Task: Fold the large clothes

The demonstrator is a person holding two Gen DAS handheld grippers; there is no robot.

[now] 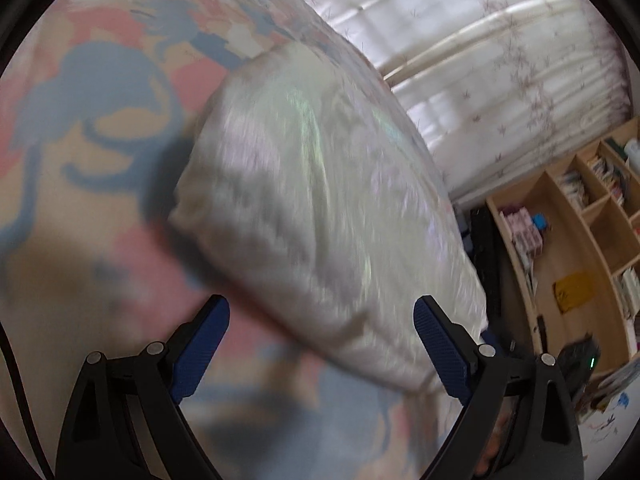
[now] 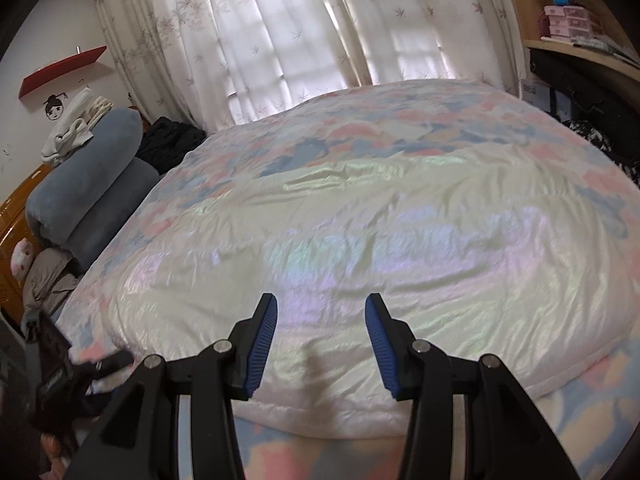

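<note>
Lying on the bed (image 2: 440,120), the white garment (image 2: 360,248) is judged already compactly folded; both the left claw (image 1: 322,346) and the right claw (image 2: 321,346) are held wide, empty.

We see our left gripper (image 1: 322,322) with its jaws spread wide, the blue-padded fingers (image 1: 202,350) rising from about 7 o'clock and 5 o'clock of its own view and leaning outward toward 11 and 1, with nothing between them. Our right gripper (image 2: 321,322) is also parted, though more narrowly, its blue pads (image 2: 262,346) standing nearly upright toward 12 o'clock from the black linkages at the bottom of its view, gripping nothing. Low at 8 o'clock in the right wrist view, a dark shape may be the other gripper, too blurred to tell.
</note>
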